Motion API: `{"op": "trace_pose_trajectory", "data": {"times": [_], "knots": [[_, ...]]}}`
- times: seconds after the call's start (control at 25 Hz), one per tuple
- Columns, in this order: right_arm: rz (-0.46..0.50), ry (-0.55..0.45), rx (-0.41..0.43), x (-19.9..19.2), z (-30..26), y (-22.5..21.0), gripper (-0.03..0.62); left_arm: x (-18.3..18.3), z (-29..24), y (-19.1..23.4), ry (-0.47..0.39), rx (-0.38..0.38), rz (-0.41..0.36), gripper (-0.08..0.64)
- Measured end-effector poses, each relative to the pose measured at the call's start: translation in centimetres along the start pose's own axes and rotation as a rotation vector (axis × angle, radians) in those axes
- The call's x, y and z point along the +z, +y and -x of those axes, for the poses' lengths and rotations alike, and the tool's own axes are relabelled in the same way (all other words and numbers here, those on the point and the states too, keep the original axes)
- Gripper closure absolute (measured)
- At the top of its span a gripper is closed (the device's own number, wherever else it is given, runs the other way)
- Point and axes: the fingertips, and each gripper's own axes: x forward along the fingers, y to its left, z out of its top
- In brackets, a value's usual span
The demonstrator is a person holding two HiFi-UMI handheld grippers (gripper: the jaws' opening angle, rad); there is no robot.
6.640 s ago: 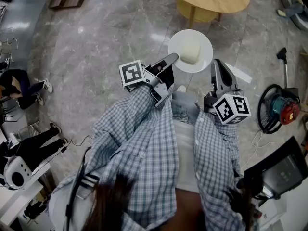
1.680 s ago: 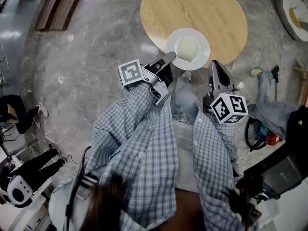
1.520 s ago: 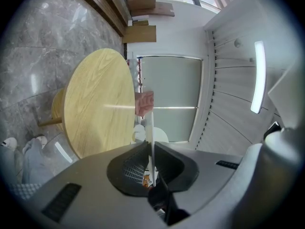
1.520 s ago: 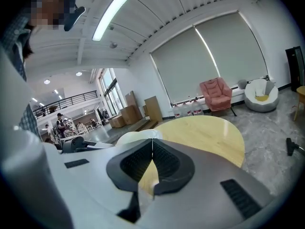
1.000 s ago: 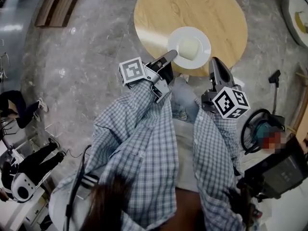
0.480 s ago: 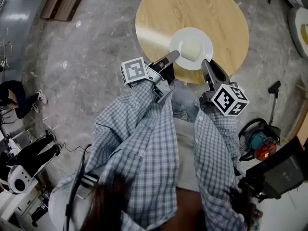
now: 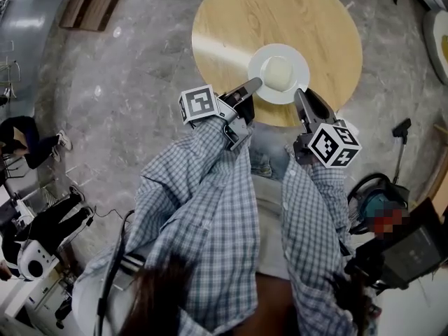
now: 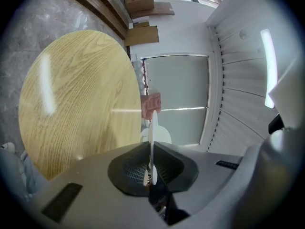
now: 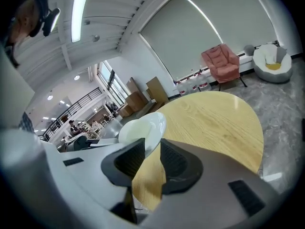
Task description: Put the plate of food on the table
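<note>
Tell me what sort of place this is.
Probably a large open office lobby or lounge: a polished stone floor, a round wooden table, a pink armchair by tall windows with roller blinds, and a railed upper level behind.

Noted a glossy white round plate (image 7: pixel 302 63) and a pale cream lump of food (image 7: pixel 278 72). Saw fine pale grain on the round light-oak table (image 7: pixel 280 12), grey veined marbling on the stone floor (image 7: pixel 126 82), blue-and-white checks on the shirt sleeves (image 7: pixel 203 187). Found black-and-white square markers on the grey left gripper (image 7: pixel 253 85) and the grey right gripper (image 7: pixel 299 94).
</note>
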Motion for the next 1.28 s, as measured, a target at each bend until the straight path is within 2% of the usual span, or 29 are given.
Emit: {"op": "trace_pose_trajectory", "data": {"times": [1.0,1.28], "knots": [[-0.094,0.156,-0.063,-5.5,-4.1,-4.8,0.489,-0.3,-1.4,7.9,0.051,0.18,0.045,0.54],[-0.132,0.195,-0.085,-7.2,-5.1,-6.5,0.49,-0.5,-2.1,10.0,0.064,0.23,0.035,0.541]]}}
